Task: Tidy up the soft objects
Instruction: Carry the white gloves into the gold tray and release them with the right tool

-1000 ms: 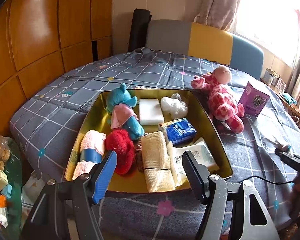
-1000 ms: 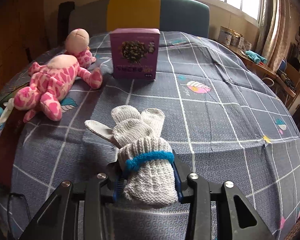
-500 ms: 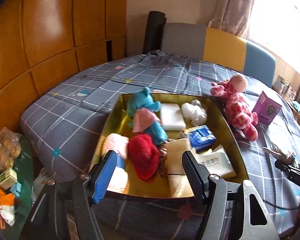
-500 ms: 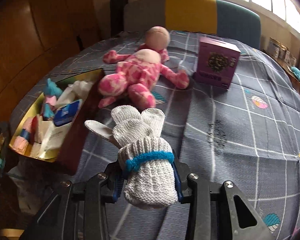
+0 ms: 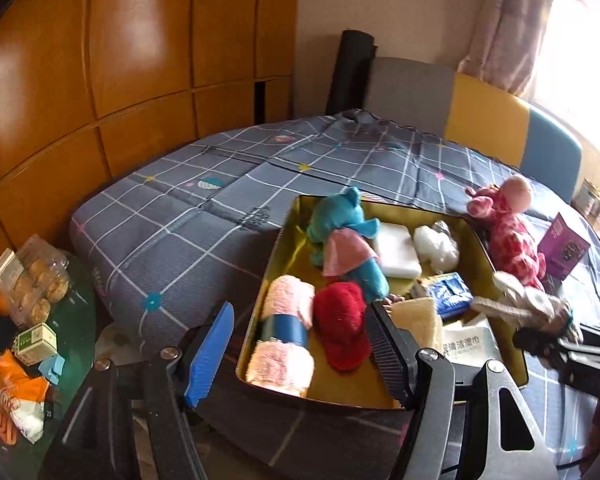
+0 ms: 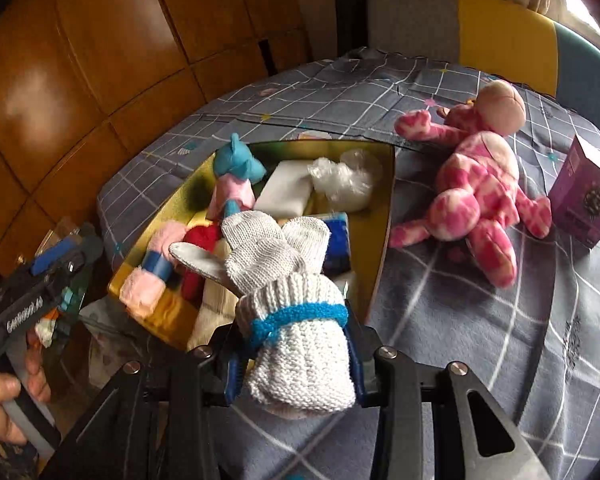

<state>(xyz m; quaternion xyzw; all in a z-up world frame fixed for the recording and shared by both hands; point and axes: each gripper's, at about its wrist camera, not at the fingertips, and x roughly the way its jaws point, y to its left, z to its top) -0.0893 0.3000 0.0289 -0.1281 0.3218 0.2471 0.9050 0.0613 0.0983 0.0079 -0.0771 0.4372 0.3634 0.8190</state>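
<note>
My right gripper (image 6: 296, 364) is shut on a white knit glove (image 6: 284, 300) with a blue cuff band and holds it in the air over the near right part of the gold tray (image 6: 384, 240). The glove also shows in the left wrist view (image 5: 528, 304). The tray (image 5: 276, 264) lies on the grey checked bed and holds a teal plush (image 5: 344, 236), a pink rolled towel (image 5: 284, 332), a red item (image 5: 342, 332), a white block, a blue packet and more. My left gripper (image 5: 300, 344) is open and empty at the tray's near left corner.
A pink spotted plush (image 6: 476, 184) and a purple box (image 6: 584, 200) lie on the bed right of the tray. A glass side table with snacks and boxes (image 5: 28, 300) stands at the left of the bed. Wooden wall panels and a padded headboard stand behind.
My right gripper has swung left with the glove, from over the bare bed to over the tray. My left gripper has shifted left and back; it stays open.
</note>
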